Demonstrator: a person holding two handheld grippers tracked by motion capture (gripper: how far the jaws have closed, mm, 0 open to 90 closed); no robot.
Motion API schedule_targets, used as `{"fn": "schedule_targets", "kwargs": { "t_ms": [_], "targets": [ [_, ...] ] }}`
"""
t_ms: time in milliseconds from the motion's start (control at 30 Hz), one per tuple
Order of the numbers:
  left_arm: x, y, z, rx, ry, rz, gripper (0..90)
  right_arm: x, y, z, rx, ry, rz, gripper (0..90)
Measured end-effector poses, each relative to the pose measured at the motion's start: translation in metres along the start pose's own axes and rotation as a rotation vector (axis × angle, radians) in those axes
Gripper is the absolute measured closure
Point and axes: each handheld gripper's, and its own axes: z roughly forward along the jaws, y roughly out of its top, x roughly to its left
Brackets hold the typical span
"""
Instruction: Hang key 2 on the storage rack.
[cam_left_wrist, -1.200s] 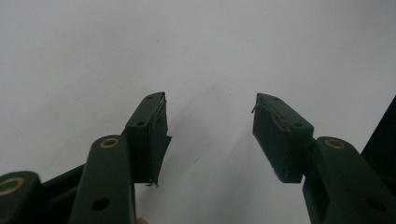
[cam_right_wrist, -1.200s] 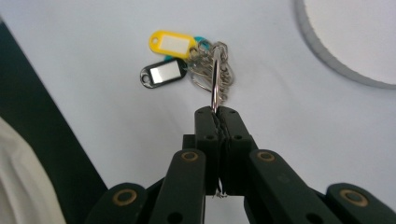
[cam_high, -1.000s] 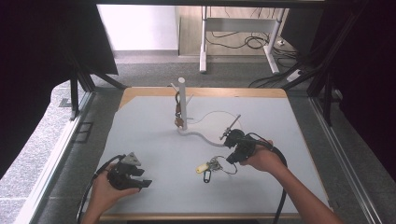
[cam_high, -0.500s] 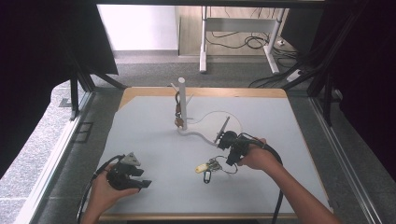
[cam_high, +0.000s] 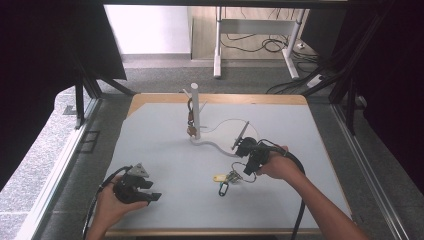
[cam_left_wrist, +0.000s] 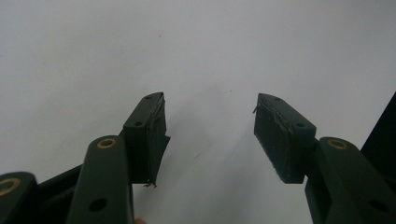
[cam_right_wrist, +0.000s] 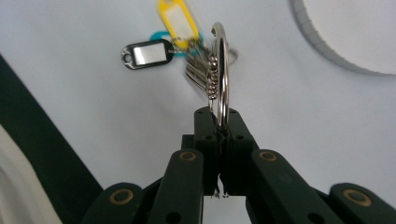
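Note:
My right gripper (cam_high: 245, 168) is shut on a large metal key ring (cam_right_wrist: 219, 70), pinched edge-on between its pads (cam_right_wrist: 219, 119). Keys and a yellow tag (cam_right_wrist: 176, 21), a black tag (cam_right_wrist: 144, 53) and a teal one hang from the ring. In the high view this bunch (cam_high: 227, 180) sits just above or on the table, right of centre. My left gripper (cam_high: 154, 191) rests at the front left, held by a hand. Its jaws stand open over bare table, with nothing between them (cam_left_wrist: 210, 121).
A white post (cam_high: 195, 110) stands at mid-table on a curved white base (cam_high: 215, 145), with a brownish bunch of keys (cam_high: 190, 120) hanging from its peg. The grey table top (cam_high: 300, 125) ends in a wooden rim. Each gripper trails a black cable.
My right gripper has shifted slightly left and away from the person, toward the post's base, with the key bunch in it. The left gripper has kept still.

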Motion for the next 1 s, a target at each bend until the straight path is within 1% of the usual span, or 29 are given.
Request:
{"fn": "schedule_targets", "kwargs": {
  "t_ms": [100, 167, 367, 433, 500, 600, 667, 767, 800, 867, 900, 1000],
  "targets": [
    [-0.001, 0.0, 0.0, -0.003, 0.0, 0.0, 44.0, 0.0, 0.002, -0.013, -0.007, 0.003, -0.001, 86.4],
    [-0.002, 0.0, 0.001, -0.009, -0.001, -0.01, 44.0, -0.001, 0.004, -0.022, -0.004, -0.003, -0.004, 86.4],
    [-0.001, -0.001, 0.0, -0.009, -0.005, -0.008, 44.1, -0.004, 0.015, -0.046, -0.005, -0.032, -0.008, 86.4],
    [-0.001, -0.001, 0.0, -0.01, -0.007, -0.008, 44.1, -0.004, 0.019, -0.052, 0.001, -0.043, -0.011, 86.4],
    [0.0, -0.001, 0.0, -0.006, -0.007, -0.006, 44.1, -0.005, 0.023, -0.057, 0.006, -0.046, -0.016, 86.5],
    [0.0, -0.002, 0.0, -0.01, -0.009, -0.015, 44.1, -0.007, 0.029, -0.063, 0.015, -0.045, -0.02, 86.4],
    [0.0, -0.002, -0.001, -0.012, -0.009, -0.016, 44.1, -0.009, 0.033, -0.068, 0.024, -0.042, -0.023, 86.4],
    [0.0, -0.002, -0.001, -0.013, -0.011, -0.013, 44.2, -0.013, 0.039, -0.075, 0.03, -0.051, -0.018, 86.4],
    [0.0, -0.002, -0.001, -0.012, -0.012, -0.012, 44.1, -0.015, 0.042, -0.078, 0.027, -0.054, -0.009, 86.5],
    [0.001, -0.002, -0.001, -0.013, -0.012, -0.012, 44.1, -0.019, 0.046, -0.084, 0.03, -0.059, -0.01, 86.4],
    [0.001, -0.003, -0.001, -0.013, -0.013, -0.015, 44.1, -0.021, 0.048, -0.086, 0.024, -0.055, 0.001, 86.5],
    [0.001, -0.003, -0.002, -0.016, -0.013, -0.016, 44.2, -0.029, 0.052, -0.094, 0.021, -0.067, 0.018, 86.4]
  ]
}}
